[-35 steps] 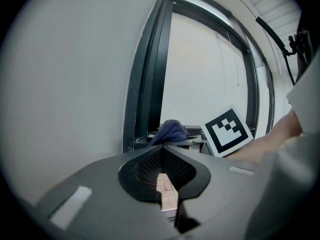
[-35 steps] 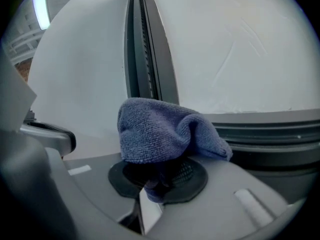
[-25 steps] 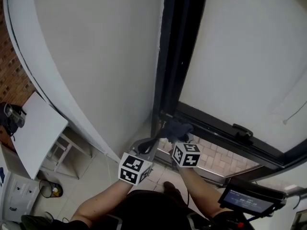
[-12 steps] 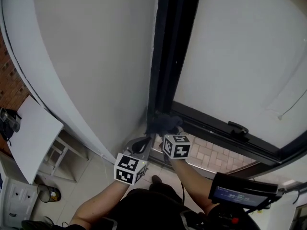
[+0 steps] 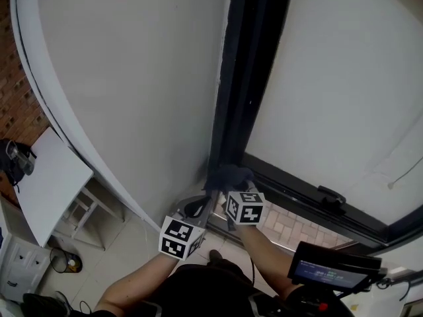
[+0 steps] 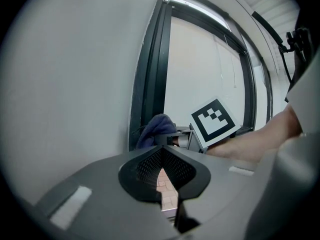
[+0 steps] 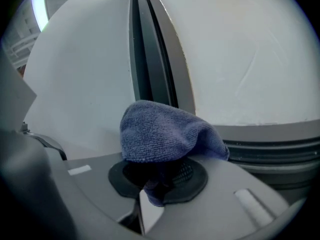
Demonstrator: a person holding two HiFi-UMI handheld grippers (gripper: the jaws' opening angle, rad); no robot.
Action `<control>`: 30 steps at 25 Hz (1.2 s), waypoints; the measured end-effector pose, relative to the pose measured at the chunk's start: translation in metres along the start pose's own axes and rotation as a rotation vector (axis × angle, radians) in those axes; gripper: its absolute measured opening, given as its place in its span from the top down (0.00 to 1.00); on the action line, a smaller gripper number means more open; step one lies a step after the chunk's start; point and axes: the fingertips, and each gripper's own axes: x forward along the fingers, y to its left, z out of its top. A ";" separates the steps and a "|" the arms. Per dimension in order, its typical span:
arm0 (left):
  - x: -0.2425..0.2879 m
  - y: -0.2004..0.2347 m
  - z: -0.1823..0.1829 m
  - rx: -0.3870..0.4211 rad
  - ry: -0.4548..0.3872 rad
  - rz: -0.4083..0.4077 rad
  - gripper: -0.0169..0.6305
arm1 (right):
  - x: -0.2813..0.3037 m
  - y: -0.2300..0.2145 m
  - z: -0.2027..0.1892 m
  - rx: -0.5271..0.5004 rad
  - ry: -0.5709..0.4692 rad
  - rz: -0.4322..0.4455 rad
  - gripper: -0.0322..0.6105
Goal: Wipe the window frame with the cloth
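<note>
Cloth (image 7: pixel 167 131) is draping over the right gripper (image 7: pixel 161 176) and hiding its jaw tips; only a dark tail is showing, pinched between the jaws. In the head view the cloth is reading as a small dark bunch, and the exact contact with the window frame (image 5: pixel 241 78) is hard to make out; it is sitting at the frame's lower corner, where the black upright meets the bottom rail. Person's torso is cut off at the bottom edge. Both forearms are reaching forward, right gripper pointing into that corner. Left gripper (image 6: pixel 161 151) is hovering just beside it, jaws pressed together with nothing between. White wall (image 5: pixel 132 78) is running left of the frame, a pale pane right. Tiled floor (image 5: pixel 125 243) and a white table (image 5: pixel 46 183) are lying below left.
</note>
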 end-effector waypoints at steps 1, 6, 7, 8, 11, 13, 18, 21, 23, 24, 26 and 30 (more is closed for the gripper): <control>0.000 0.000 0.002 -0.002 -0.001 0.003 0.98 | -0.001 0.001 0.004 -0.006 -0.010 0.002 0.86; -0.001 -0.001 0.013 -0.006 -0.023 0.013 0.98 | -0.009 0.007 0.036 -0.026 -0.054 0.024 0.86; 0.000 -0.002 0.015 -0.008 -0.027 0.015 0.98 | -0.012 0.009 0.043 -0.028 -0.062 0.028 0.86; 0.000 -0.002 0.017 -0.010 -0.031 0.016 0.98 | -0.014 0.010 0.050 -0.029 -0.071 0.032 0.86; 0.001 -0.005 0.024 -0.008 -0.046 0.012 0.98 | -0.021 0.013 0.069 -0.032 -0.091 0.041 0.86; 0.002 -0.006 0.029 -0.003 -0.059 0.007 0.98 | -0.023 0.015 0.079 -0.037 -0.102 0.046 0.86; 0.003 -0.010 0.043 -0.012 -0.100 -0.003 0.98 | -0.033 0.019 0.103 -0.056 -0.131 0.060 0.86; 0.002 -0.006 0.057 -0.039 -0.129 0.005 0.98 | -0.037 0.023 0.117 -0.069 -0.146 0.064 0.86; 0.001 -0.007 0.066 -0.029 -0.149 -0.005 0.98 | -0.039 0.026 0.125 -0.071 -0.155 0.068 0.86; 0.001 -0.009 0.071 -0.021 -0.159 -0.012 0.98 | -0.040 0.027 0.129 -0.075 -0.162 0.070 0.86; 0.000 -0.011 0.080 -0.015 -0.181 -0.021 0.98 | -0.045 0.028 0.141 -0.090 -0.179 0.075 0.86; -0.002 -0.013 0.097 -0.014 -0.223 -0.027 0.98 | -0.053 0.034 0.164 -0.124 -0.208 0.092 0.86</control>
